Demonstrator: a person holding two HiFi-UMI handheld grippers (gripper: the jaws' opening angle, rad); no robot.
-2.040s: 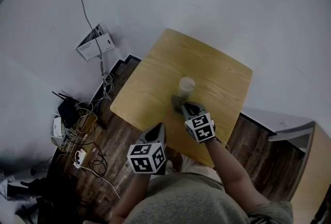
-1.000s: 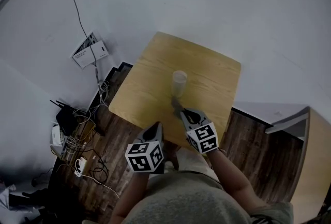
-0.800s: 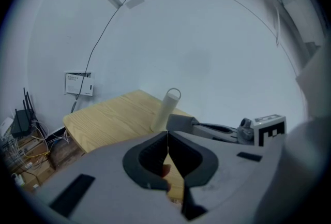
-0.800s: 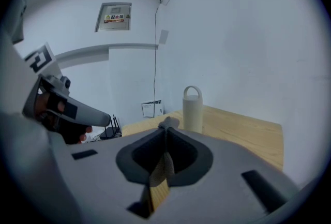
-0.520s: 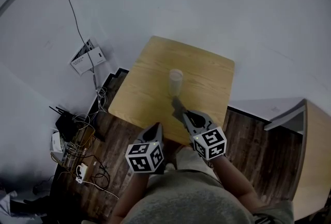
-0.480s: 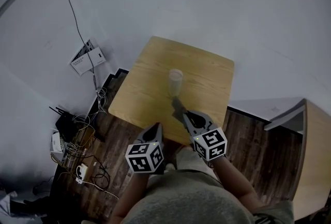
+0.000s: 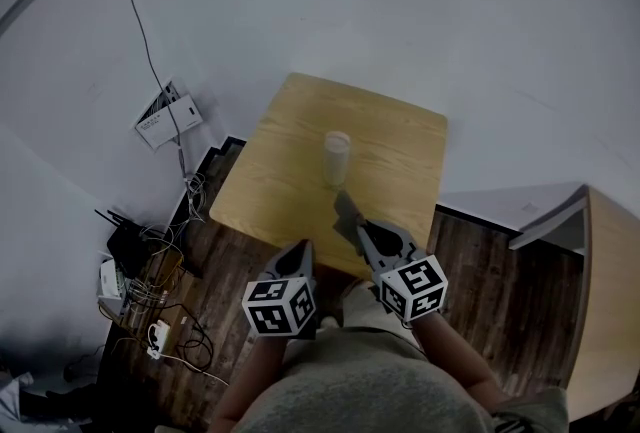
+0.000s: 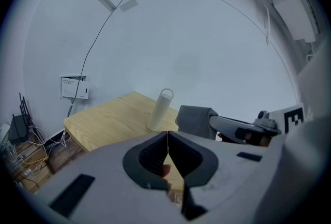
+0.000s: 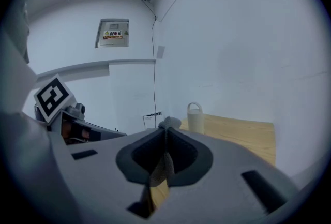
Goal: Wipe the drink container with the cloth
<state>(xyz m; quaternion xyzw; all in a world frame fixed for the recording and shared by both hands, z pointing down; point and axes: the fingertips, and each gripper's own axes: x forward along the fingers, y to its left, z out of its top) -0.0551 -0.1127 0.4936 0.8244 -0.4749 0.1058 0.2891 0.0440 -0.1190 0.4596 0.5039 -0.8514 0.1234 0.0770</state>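
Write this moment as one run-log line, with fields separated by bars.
right gripper: shut on cloth | left gripper: shut, empty | drink container: upright on table

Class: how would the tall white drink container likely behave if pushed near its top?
The drink container stands tall and narrow, so it would probably tip rather than slide. Its round body would likely roll on the table once down.

The right gripper (image 7: 356, 225), clamped on the grey cloth (image 7: 345, 209), draws back from the drink container (image 7: 337, 157) toward the person. Two seconds ago the cloth sat against the container's base; now it is a little clear of it, and the gripper has retreated to the near edge of the table (image 7: 285, 186).
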